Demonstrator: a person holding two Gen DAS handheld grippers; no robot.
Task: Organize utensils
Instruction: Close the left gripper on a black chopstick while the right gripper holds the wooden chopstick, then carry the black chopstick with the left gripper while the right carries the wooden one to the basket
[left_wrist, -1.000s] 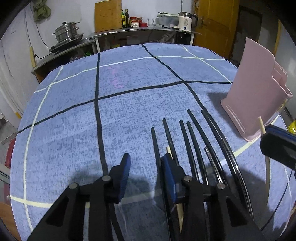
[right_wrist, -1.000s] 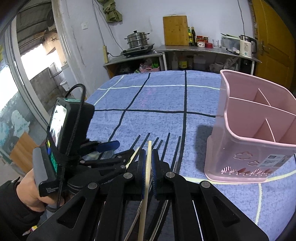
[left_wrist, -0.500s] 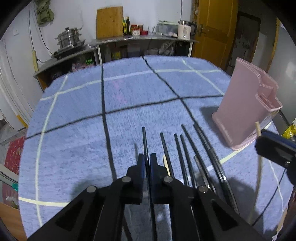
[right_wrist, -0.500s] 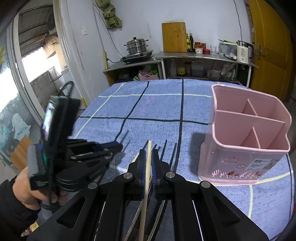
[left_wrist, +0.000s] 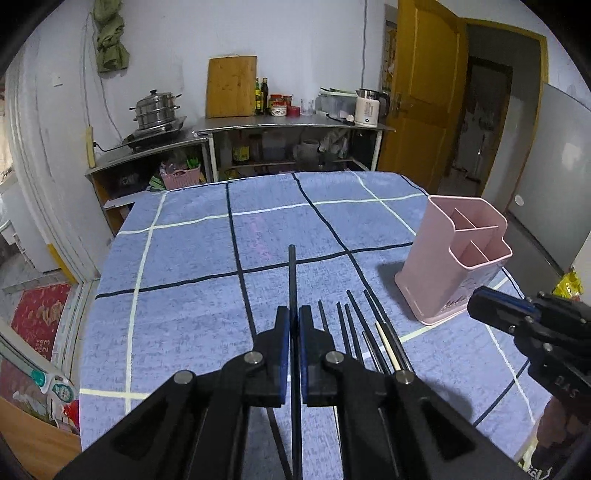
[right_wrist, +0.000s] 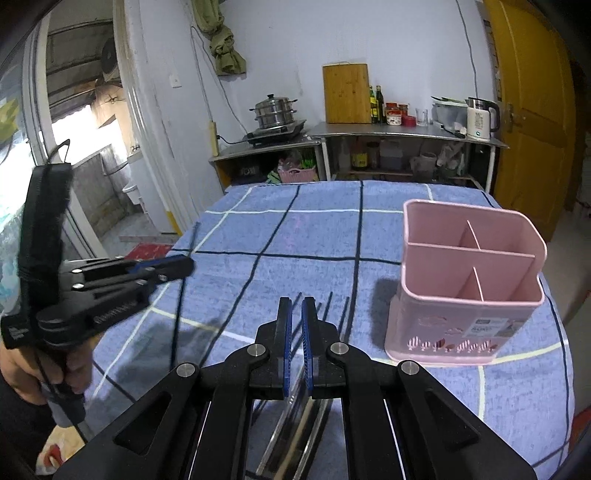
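— Which hand is working?

— The left. My left gripper (left_wrist: 294, 314) is clamped on one black chopstick (left_wrist: 291, 273). The stick runs forward between the pads and its tip sits clear above the blue checked tablecloth (left_wrist: 184, 295).

— And the right?

— My right gripper (right_wrist: 295, 306) has its pads close together with a narrow gap, and I see nothing in that gap. It hovers over the rest of the black chopsticks (left_wrist: 354, 325), which lie fanned on the cloth. One pale wooden chopstick (left_wrist: 386, 343) lies among them. Something shiny lies under the right gripper too, but I cannot tell what it is.

— Where does the stick go?

— Into the pink utensil holder (left_wrist: 424, 280). It stands upright on the cloth to my right, well apart from the left gripper. It has three compartments, and none of them shows anything inside.

— So where are you in the job?

— Early, I judge: one stick picked up, none stowed. Next I need to carry it across to the holder and tip it towards vertical. Then I line its end up over one compartment before I let go.

— Any risk?

— The stick is thin and could pivot in the pads. My right gripper also sits between me and the holder.
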